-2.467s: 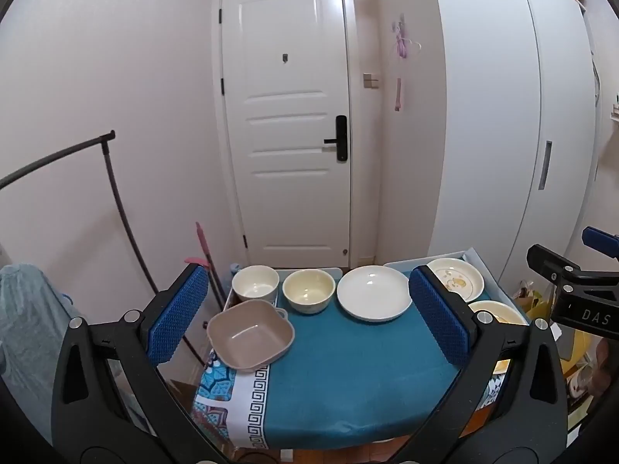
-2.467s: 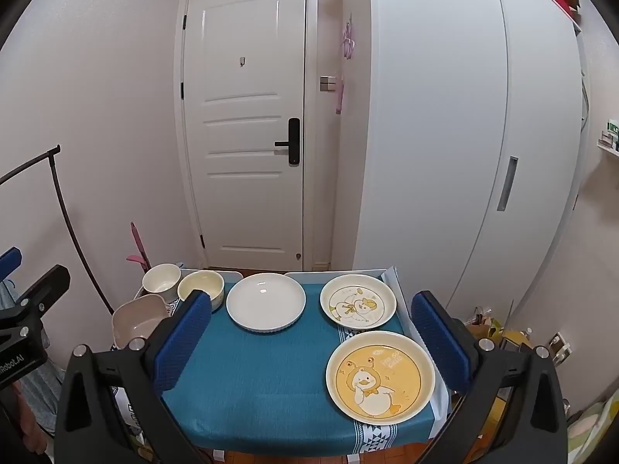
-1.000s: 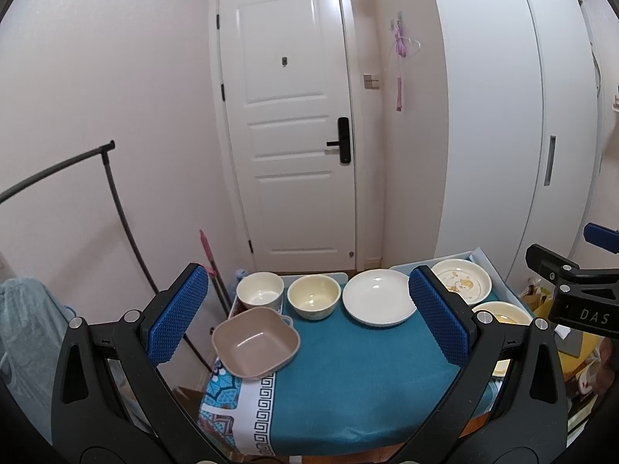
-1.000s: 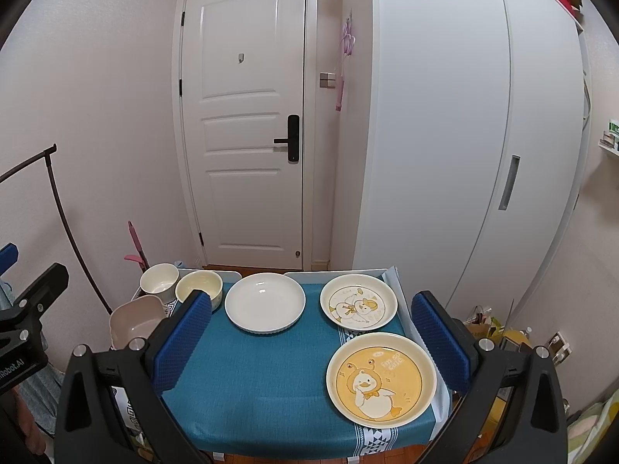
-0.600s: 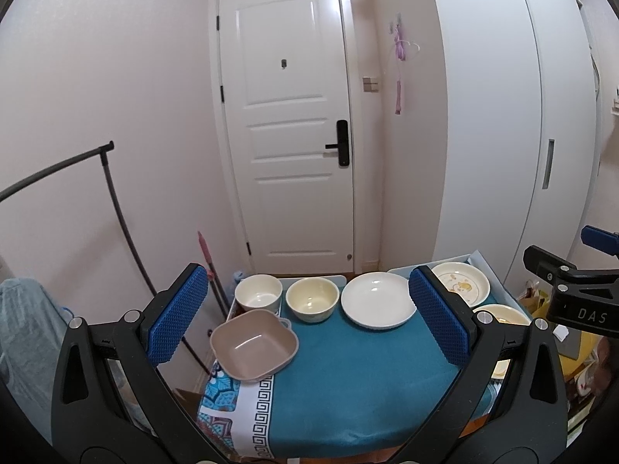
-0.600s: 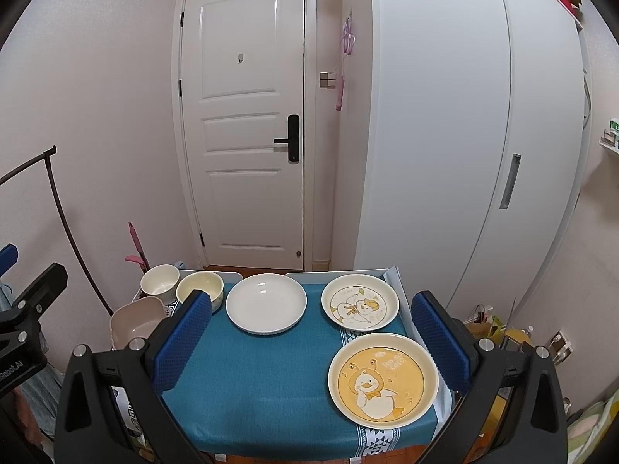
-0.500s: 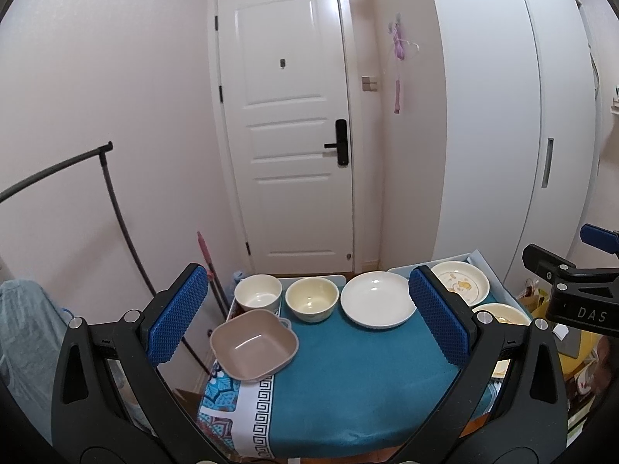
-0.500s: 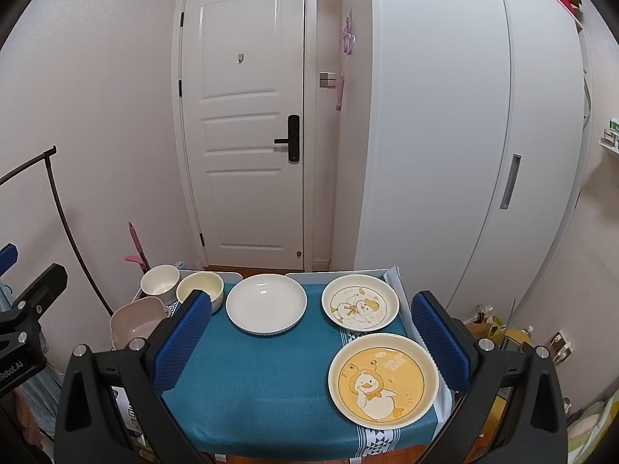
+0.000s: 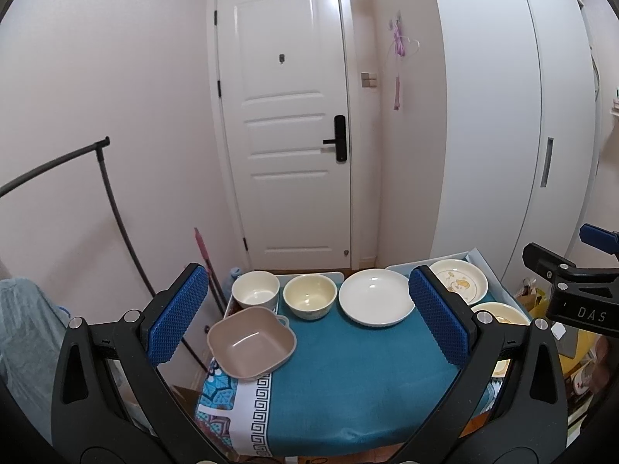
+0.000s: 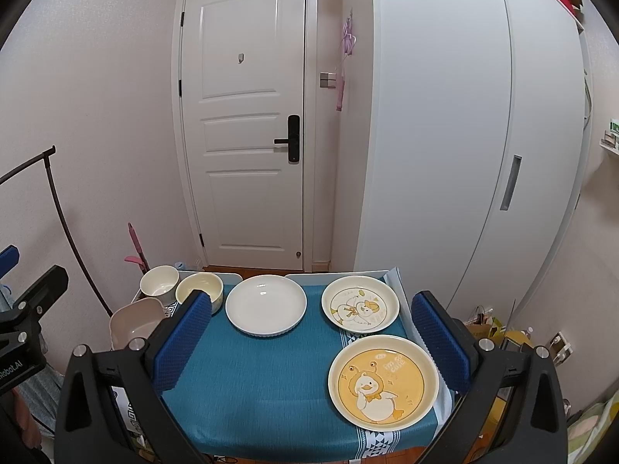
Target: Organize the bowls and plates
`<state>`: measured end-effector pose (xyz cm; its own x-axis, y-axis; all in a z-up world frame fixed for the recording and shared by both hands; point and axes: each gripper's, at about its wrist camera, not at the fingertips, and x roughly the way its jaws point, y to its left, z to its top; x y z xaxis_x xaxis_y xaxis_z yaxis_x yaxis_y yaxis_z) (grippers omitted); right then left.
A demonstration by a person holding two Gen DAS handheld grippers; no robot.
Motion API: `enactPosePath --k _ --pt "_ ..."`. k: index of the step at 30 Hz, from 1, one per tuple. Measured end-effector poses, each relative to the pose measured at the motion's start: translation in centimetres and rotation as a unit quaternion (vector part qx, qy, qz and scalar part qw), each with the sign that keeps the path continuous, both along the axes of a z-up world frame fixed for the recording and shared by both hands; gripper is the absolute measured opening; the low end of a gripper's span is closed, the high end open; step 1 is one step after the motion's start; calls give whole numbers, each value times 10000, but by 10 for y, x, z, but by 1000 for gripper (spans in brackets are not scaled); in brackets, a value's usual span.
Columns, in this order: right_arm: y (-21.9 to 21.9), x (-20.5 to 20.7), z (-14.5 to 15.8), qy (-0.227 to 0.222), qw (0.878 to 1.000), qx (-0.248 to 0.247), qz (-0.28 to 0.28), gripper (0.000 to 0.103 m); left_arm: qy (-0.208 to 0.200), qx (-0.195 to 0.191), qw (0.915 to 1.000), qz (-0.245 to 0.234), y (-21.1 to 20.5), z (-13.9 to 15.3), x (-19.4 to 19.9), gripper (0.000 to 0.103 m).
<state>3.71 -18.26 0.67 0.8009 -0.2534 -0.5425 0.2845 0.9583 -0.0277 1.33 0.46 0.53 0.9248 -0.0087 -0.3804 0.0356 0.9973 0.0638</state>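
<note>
Dishes sit spread over a small table (image 10: 251, 386) covered by a teal cloth with a patterned white border, in a narrow entry hall. A white panelled door (image 10: 243, 123) with a black handle stands beyond the far edge, a tall white wardrobe (image 10: 445, 135) fills the right side, and a dark curved rail (image 9: 58, 162) runs along the left wall.

Along the far edge, from left to right, stand a white cup-like bowl (image 9: 256, 294), a cream bowl (image 9: 309, 295), a plain white plate (image 10: 266, 305) and a white plate with a duck drawing (image 10: 360, 309). A yellow duck plate (image 10: 383, 384) lies near the right corner, just in front of the white duck plate. A tan square bowl (image 9: 251, 343) with small handles sits at the left edge, near the two round bowls. All rest upright and apart from one another.

Both tools hang above the near edge of the table. The left gripper (image 9: 307, 317) has its blue-padded jaws spread wide, holding nothing and touching no dish. The right gripper (image 10: 311, 348) is likewise spread wide and empty.
</note>
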Motion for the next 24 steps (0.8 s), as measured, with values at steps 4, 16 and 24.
enactPosePath --k 4,16,24 --pt "0 0 0 2 10000 1 -9 103 0 -1 10000 2 0 0 0 103" --pt "-8 15 -6 125 9998 114 -46 103 138 27 9998 -127 -6 -4 13 103" --pt "-64 16 -50 543 9948 720 -472 103 923 74 9909 -978 -50 -40 67 103"
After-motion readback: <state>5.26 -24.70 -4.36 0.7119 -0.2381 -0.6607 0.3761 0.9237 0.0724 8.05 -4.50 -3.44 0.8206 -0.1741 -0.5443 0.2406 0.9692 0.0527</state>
